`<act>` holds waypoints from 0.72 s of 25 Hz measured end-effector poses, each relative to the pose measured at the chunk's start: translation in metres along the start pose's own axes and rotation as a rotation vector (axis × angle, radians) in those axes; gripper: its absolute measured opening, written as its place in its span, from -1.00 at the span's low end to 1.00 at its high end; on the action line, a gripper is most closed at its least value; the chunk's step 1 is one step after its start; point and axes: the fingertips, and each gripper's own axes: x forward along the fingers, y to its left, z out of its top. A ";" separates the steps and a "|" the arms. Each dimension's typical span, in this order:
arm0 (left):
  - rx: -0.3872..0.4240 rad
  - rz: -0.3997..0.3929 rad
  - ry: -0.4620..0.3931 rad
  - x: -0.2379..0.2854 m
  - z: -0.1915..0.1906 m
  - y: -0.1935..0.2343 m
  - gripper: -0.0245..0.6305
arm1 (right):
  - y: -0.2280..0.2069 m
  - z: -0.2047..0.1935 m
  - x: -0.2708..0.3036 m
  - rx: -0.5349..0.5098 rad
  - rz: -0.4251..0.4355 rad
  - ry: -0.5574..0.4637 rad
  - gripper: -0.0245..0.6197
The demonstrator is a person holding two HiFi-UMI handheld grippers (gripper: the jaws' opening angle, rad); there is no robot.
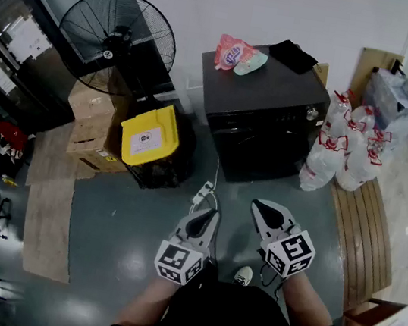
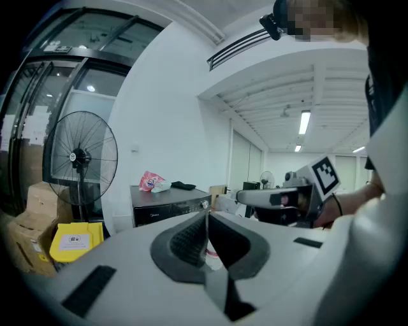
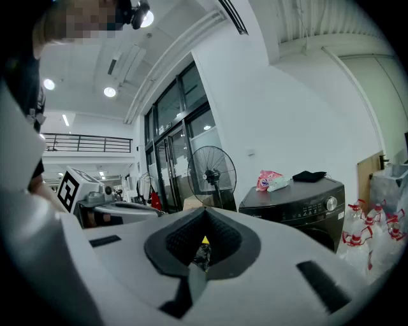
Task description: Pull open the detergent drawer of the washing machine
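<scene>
The black washing machine (image 1: 262,114) stands against the far wall, roughly a stride ahead of both grippers. Its control strip carries a silver knob (image 1: 312,114) at the right end, and nothing sticks out of the strip, so the drawer front lies flush. A pink bag (image 1: 233,52) and a black cloth (image 1: 292,55) lie on its lid. My left gripper (image 1: 209,214) and right gripper (image 1: 260,206) are held side by side over the floor, both shut and empty, pointing at the machine. It shows beyond the jaws in the left gripper view (image 2: 169,207) and the right gripper view (image 3: 299,207).
A tall black fan (image 1: 117,33) stands left of the machine. A yellow-lidded bin (image 1: 149,136) and cardboard boxes (image 1: 91,125) stand near it. Clear water bottles (image 1: 345,142) cluster at the machine's right, beside a wooden bench (image 1: 362,229). A white power strip (image 1: 203,191) lies on the floor.
</scene>
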 end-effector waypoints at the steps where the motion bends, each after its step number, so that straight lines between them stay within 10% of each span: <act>1: -0.004 0.001 -0.001 -0.001 0.000 0.003 -0.88 | 0.001 0.000 0.002 0.001 0.000 0.003 -0.91; 15: 0.004 -0.046 -0.039 0.007 0.007 0.041 -0.85 | 0.002 0.008 0.043 -0.009 -0.021 -0.017 -0.90; 18: 0.006 -0.072 -0.047 0.013 0.009 0.053 -0.42 | -0.001 0.010 0.056 0.042 -0.023 -0.046 -0.83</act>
